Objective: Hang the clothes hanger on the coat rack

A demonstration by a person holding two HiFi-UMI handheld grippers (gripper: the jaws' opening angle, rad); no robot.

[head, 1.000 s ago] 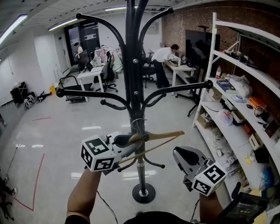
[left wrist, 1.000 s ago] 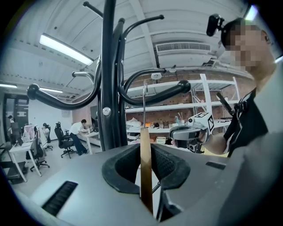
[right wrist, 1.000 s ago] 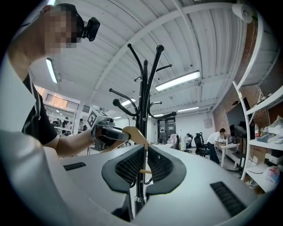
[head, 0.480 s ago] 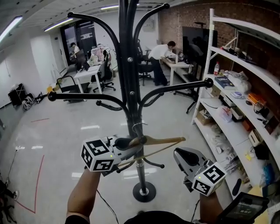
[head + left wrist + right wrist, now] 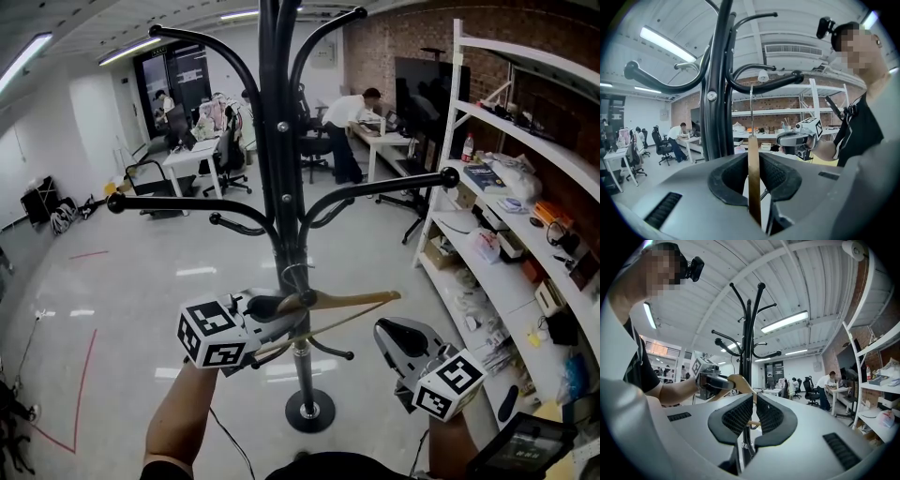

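- Left gripper (image 5: 753,178) was clamped on the wooden hanger (image 5: 352,302), with the jaws pressed on both faces of the hanger's body near its neck.
- Hanger sat low on the rack (image 5: 281,187), close against the pole. Its long arm reached out to the right, tilted slightly up.
- In the left gripper view the wire hook (image 5: 751,108) ran straight up to just under a curved lower arm of the rack. Could not tell whether it rested on that arm.
- In the head view the hook showed as a thin loop right at the pole.
- Right gripper (image 5: 753,413) was empty, with its jaws nearly together and a thin gap between the pads.
- Right gripper was held to the right of the pole, below the hanger's far end and not touching it.
- Rack stood on the floor (image 5: 141,309), with a shelf (image 5: 506,281) to its right.
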